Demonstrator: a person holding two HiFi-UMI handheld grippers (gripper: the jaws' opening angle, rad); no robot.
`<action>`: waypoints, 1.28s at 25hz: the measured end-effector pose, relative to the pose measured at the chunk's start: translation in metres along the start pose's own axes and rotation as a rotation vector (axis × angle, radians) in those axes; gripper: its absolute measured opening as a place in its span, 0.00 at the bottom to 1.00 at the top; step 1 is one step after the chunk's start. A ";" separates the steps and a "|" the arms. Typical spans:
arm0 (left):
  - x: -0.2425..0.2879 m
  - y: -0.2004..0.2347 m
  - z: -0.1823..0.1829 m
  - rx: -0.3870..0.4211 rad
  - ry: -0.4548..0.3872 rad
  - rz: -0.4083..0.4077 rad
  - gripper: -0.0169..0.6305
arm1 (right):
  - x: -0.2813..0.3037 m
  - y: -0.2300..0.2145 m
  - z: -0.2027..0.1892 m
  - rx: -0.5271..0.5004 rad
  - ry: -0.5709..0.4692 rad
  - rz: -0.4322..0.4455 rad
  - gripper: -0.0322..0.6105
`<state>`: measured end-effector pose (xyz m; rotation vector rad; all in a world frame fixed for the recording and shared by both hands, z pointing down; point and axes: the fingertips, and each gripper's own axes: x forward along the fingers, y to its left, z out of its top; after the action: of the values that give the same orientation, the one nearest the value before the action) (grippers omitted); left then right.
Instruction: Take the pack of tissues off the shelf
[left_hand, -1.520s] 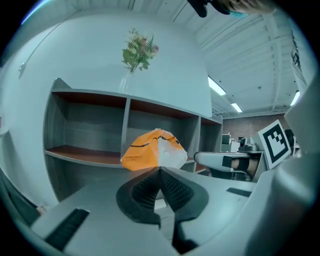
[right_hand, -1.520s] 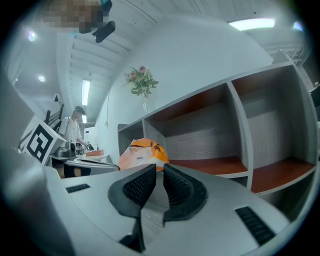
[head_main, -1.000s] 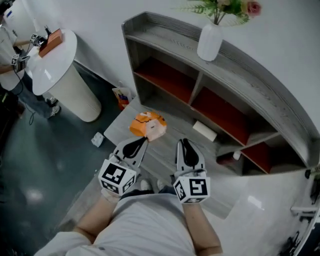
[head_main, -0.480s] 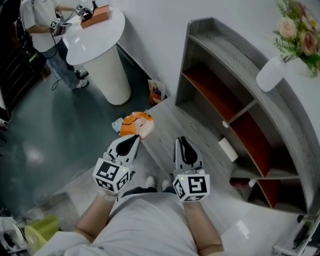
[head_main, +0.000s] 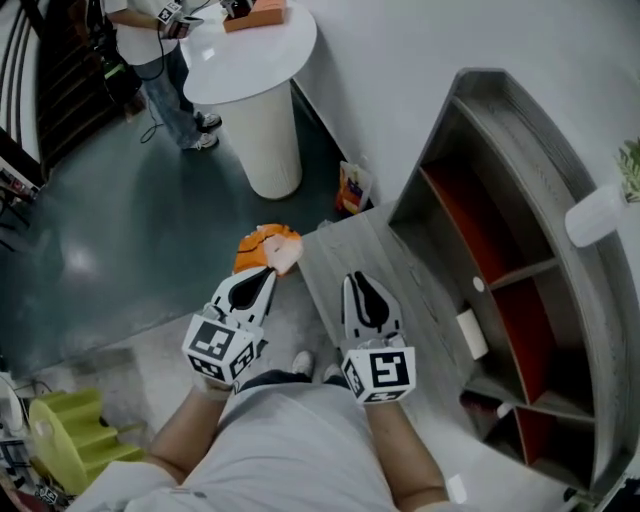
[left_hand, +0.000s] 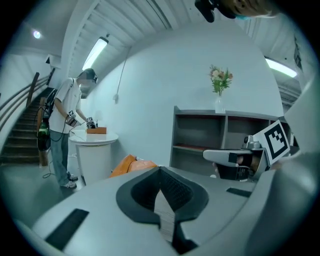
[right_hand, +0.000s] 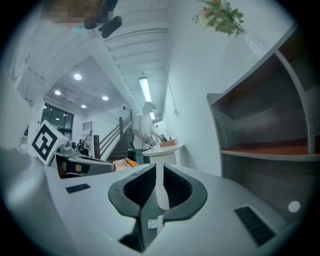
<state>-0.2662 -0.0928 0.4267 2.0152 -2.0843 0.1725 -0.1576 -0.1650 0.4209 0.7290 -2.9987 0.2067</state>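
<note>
My left claw (head_main: 262, 283) is pressed together, and I judge that it pinches a thin edge of the orange pack of tissues (head_main: 264, 250), which juts just past its tip. My right claw (head_main: 362, 288) stands a narrow slit apart with nothing in it.

A second ago the pack hung over the low grey ledge (head_main: 390, 270). Now I have swung left and it has come with me, so it hangs over the dark floor (head_main: 120, 230) beside the ledge's corner. The shelf (head_main: 520, 130) has slid off to my right. I take the removal as done, with only the carrying away left.

The pinch itself is hidden. In the left gripper view only an orange corner shows behind the claw's body, so I cannot tell how much wrapper I hold. Farther off, the vase (head_main: 600, 212) and the person (head_main: 150, 40) at the round white table (head_main: 250, 60) are cut off.
</note>
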 end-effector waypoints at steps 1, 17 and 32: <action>-0.001 0.003 0.000 0.000 -0.001 0.010 0.05 | 0.003 0.002 -0.001 -0.004 0.005 0.012 0.10; 0.001 0.014 -0.006 -0.022 0.014 0.064 0.05 | 0.021 0.006 -0.011 -0.045 0.041 0.036 0.10; -0.005 0.021 -0.007 -0.013 0.017 0.086 0.05 | 0.018 0.004 -0.015 -0.009 0.050 0.021 0.10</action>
<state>-0.2868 -0.0848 0.4342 1.9110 -2.1578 0.1900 -0.1755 -0.1673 0.4368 0.6809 -2.9589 0.2084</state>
